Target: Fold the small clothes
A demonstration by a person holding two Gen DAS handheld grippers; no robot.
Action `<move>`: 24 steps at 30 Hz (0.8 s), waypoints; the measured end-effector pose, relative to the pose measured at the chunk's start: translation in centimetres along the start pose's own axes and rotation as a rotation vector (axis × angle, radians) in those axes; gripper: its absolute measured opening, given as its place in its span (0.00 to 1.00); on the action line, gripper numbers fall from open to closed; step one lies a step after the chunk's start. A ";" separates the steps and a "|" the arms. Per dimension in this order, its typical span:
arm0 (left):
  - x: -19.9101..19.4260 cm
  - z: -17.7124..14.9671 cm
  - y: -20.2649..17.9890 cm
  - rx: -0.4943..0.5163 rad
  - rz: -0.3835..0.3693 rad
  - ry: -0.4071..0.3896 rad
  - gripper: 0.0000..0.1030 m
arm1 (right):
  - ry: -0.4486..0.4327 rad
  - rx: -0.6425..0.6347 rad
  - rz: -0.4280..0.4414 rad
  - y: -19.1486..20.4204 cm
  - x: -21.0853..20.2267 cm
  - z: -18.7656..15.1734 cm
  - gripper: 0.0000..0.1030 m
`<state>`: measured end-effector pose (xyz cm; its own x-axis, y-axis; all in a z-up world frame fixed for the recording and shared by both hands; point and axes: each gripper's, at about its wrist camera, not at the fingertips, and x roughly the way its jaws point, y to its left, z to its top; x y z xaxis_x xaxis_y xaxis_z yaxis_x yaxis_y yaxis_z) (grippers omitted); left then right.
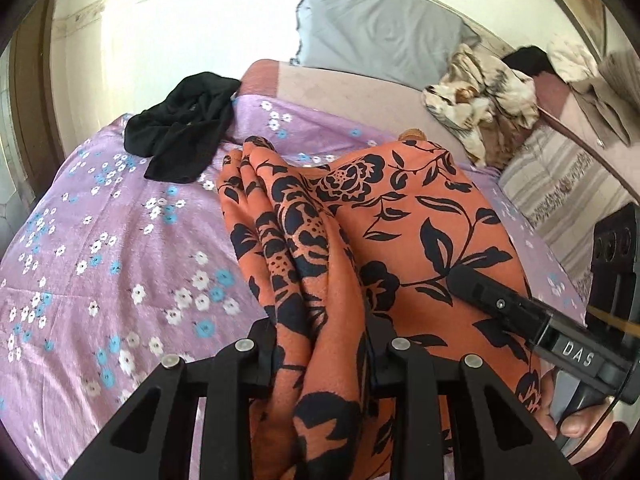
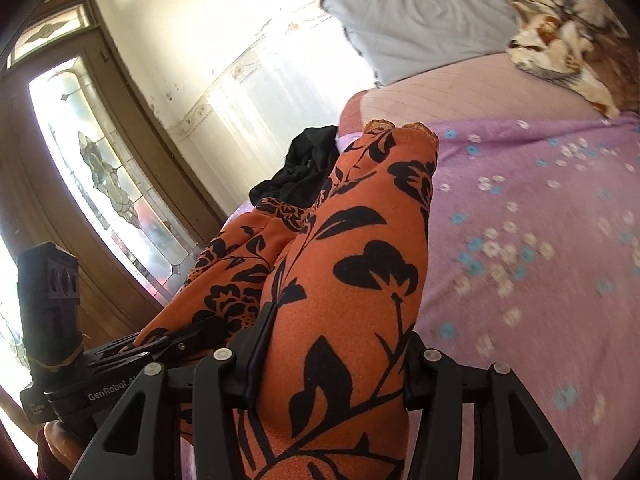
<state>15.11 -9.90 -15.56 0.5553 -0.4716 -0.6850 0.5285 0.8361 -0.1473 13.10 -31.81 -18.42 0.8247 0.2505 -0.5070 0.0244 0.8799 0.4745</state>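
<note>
**Both jaws clamped on garment**

Your left gripper (image 1: pixel 320 360) and right gripper (image 2: pixel 332 364) each pinch bunched orange floral garment (image 1: pixel 400 216), raised off the lilac bedsheet (image 1: pixel 120 260). Soft, light, slippery; grip hems. Black garment (image 1: pixel 184 128) lies beyond.

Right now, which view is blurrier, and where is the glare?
Right wrist view: purple floral sheet smeared by motion blur, stained-glass door blown out. Left wrist view: sharper, orange floral garment crisp, wall overexposed; both bend at fisheye edges.
</note>
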 end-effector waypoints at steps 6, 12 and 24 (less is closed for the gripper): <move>-0.9 -3.2 -0.4 -0.054 -0.016 0.034 0.31 | 0.008 -0.005 0.007 0.4 -2.6 -2.1 0.51; 0.1 -5.4 -2.0 -0.034 -0.022 0.085 0.31 | 0.046 0.025 -0.018 -1.3 -4.2 -4.5 0.50; 2.5 -6.5 -2.1 -0.014 0.039 0.107 0.31 | 0.092 0.030 -0.021 -3.0 -2.3 -5.3 0.50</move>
<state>11.21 -11.03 -21.65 0.5031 -0.4069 -0.7624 0.4987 0.8572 -0.1285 8.15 -32.85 -22.46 0.7685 0.2694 -0.5803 0.0591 0.8733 0.4836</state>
